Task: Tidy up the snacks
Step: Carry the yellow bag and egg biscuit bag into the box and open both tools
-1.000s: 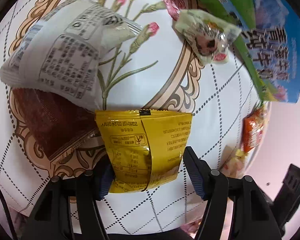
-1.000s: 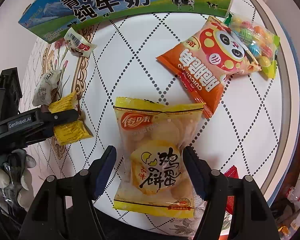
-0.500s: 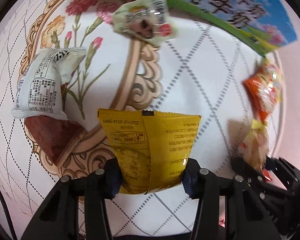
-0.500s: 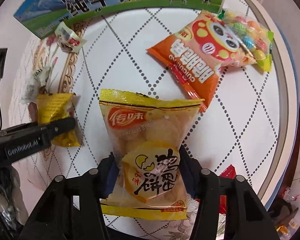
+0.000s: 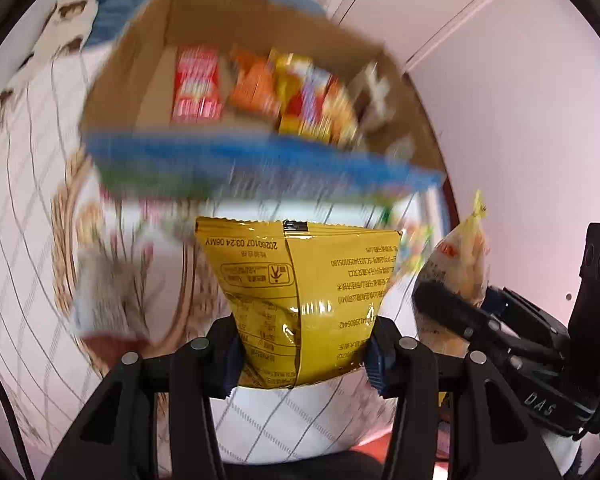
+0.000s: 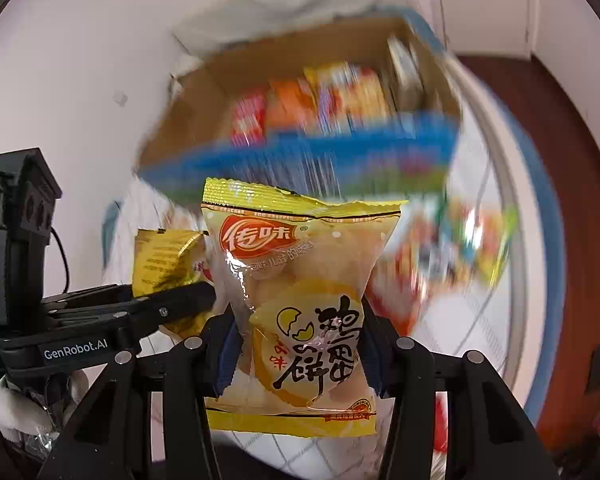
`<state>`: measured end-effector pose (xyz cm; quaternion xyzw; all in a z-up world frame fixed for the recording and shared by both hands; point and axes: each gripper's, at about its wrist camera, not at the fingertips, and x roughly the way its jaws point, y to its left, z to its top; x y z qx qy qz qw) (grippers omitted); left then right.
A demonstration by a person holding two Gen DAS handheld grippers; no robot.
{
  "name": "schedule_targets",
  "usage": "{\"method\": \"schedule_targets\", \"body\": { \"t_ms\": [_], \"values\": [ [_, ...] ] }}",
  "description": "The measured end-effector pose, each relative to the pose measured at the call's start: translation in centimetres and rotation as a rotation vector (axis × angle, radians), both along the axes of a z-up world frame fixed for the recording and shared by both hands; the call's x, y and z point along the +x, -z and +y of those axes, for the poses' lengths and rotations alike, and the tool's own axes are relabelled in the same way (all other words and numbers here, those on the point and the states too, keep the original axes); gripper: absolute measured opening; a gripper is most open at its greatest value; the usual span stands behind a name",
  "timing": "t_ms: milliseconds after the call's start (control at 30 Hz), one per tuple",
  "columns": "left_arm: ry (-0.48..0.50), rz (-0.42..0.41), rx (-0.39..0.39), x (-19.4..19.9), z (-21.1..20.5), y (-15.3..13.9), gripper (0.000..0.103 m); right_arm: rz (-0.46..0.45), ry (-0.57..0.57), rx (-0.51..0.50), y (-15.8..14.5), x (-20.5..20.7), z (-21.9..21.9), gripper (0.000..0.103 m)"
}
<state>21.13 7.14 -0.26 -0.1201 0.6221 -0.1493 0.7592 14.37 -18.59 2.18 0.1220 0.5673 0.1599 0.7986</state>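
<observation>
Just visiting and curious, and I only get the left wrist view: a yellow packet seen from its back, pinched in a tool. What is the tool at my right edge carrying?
Observer: The right tool is shut on an egg cracker packet, front showing: red logo, black characters, round crackers through clear film.
Operator: Any writing on my own tool?
Observer: Yes. The left tool, shut on the yellow packet, has a white label on its side reading GenRobot.AI.
</observation>
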Motion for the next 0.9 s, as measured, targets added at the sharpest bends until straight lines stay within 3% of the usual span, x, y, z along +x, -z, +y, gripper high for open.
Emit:
{"method": "schedule_targets", "body": {
  "t_ms": [67,200,367,533,600,633,667,700,733,900],
  "values": [
    [0.006,-0.033,0.014,2.5,-0.3,-2.3,0.046,-0.057,0.003,-0.012,-2.0,2.3,-0.1,0.053],
    [-0.008,-0.052,0.057,7.5,0.0,-2.4,0.046,-0.121,0.027,-0.073,-3.4,7.1,0.3,0.053],
    [-0.033,0.012,0.092,12.8,0.5,0.5,0.046,-0.1,0.04,-0.145,-1.9,13.3,0.4,0.053],
    [-0.035,0.074,0.13,16.1,0.4,5.7,0.047,-0.043,0.043,-0.198,1.1,16.4,0.0,0.053],
    [-0.042,0.106,0.161,16.8,0.4,7.2,0.047,-0.002,0.043,-0.202,2.8,17.4,-0.1,0.061],
    [-0.044,0.118,0.167,17.1,0.4,7.8,0.05,0.026,0.041,-0.215,3.8,17.9,0.5,0.069],
    [-0.041,0.123,0.171,17.2,0.3,8.2,0.067,0.046,0.041,-0.218,4.4,18.2,0.4,0.09],
    [-0.039,0.113,0.184,17.3,0.3,8.4,0.081,0.057,0.036,-0.216,4.7,18.3,0.5,0.1],
    [-0.042,0.097,0.194,17.3,0.3,8.2,0.101,0.068,0.032,-0.222,5.0,18.4,0.6,0.1],
    [-0.051,0.078,0.176,17.1,0.5,8.1,0.102,0.076,0.036,-0.231,5.4,18.4,0.4,0.1]
  ]
}}
